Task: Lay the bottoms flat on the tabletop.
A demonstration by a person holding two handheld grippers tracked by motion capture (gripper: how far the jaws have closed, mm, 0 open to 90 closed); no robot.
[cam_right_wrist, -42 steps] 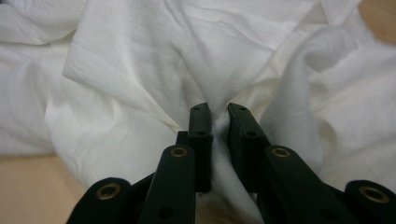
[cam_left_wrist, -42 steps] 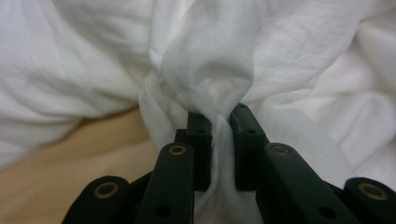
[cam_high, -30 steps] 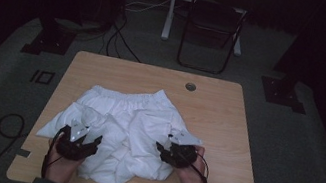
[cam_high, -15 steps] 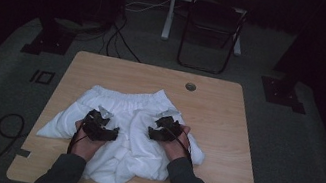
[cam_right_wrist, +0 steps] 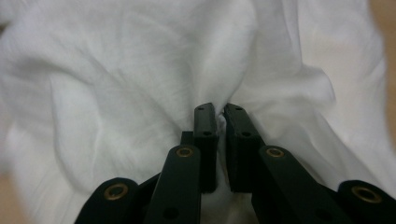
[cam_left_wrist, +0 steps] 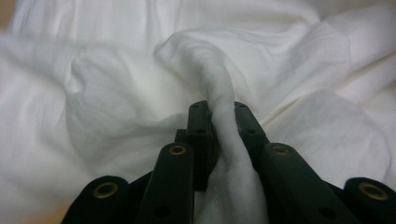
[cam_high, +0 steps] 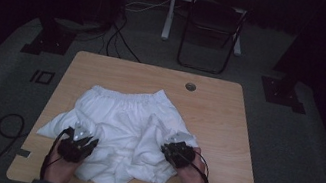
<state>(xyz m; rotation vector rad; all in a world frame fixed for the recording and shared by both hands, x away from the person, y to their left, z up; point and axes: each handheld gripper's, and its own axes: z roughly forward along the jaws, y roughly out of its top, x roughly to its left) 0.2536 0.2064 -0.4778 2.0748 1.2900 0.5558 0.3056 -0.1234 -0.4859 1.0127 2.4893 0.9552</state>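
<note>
1. White cloth, a pair of shorts (cam_high: 126, 130), lies crumpled on the wooden worktop (cam_high: 225, 128) in the high view. My left tongs (cam_high: 80, 139) sit on its near left part and my right tongs (cam_high: 177, 152) on its near right part, well apart from each other, with most of the garment spread ahead of and between them. The elastic waistband lies at the far side, away from both tongs. My hands come in from the near edge, a cable looping off each tool.

2. White folds rise ahead of my left tongs (cam_left_wrist: 223, 122) in the left gripper view. Their jaws have just been closing and now pinch a thick ridge of the shorts (cam_left_wrist: 116, 88), which runs up between them and bunches just past the tips.

3. White fabric surrounds my right tongs (cam_right_wrist: 219, 122) in the right gripper view too. Their jaws have just been closing and stand nearly together, nipping a thin fold of the shorts (cam_right_wrist: 140, 79); creases fan out from the tips. Bare wood shows at the far right.
</note>
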